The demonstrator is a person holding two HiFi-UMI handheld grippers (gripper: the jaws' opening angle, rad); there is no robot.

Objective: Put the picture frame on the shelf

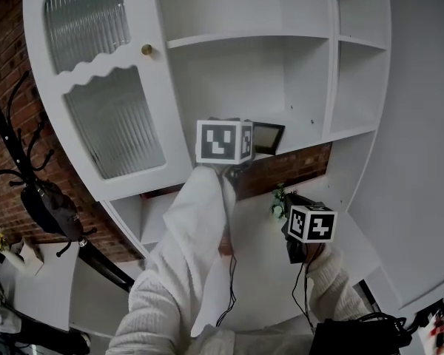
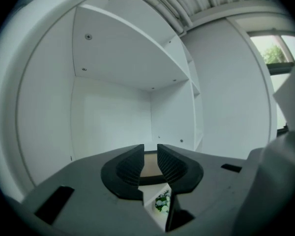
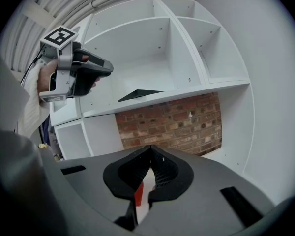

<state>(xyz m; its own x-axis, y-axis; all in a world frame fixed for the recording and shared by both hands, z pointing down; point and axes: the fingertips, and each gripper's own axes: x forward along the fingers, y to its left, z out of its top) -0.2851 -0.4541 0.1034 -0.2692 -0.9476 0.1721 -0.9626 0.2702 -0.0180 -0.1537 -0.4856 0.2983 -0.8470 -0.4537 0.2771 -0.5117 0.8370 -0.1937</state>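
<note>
The picture frame [image 1: 268, 137], black-edged, lies flat on the middle shelf [image 1: 311, 135] of a white shelf unit. In the left gripper view the frame [image 2: 150, 169] shows through the gap between the jaws, a little ahead of them. My left gripper [image 2: 150, 154] is open and holds nothing. From the right gripper view, the left gripper [image 3: 110, 69] hangs above and left of the frame [image 3: 139, 94], apart from it. My right gripper [image 3: 150, 149] is lower, in front of the brick back wall, its tips together and empty. In the head view it [image 1: 294, 204] sits below the shelf.
A ribbed-glass cabinet door with a brass knob [image 1: 146, 49] stands left of the open shelves. A small pot of white flowers [image 1: 279, 202] sits on the lower counter beside my right gripper. A black coat stand [image 1: 29, 176] is at far left. Something red and white [image 3: 138, 196] lies under the right jaws.
</note>
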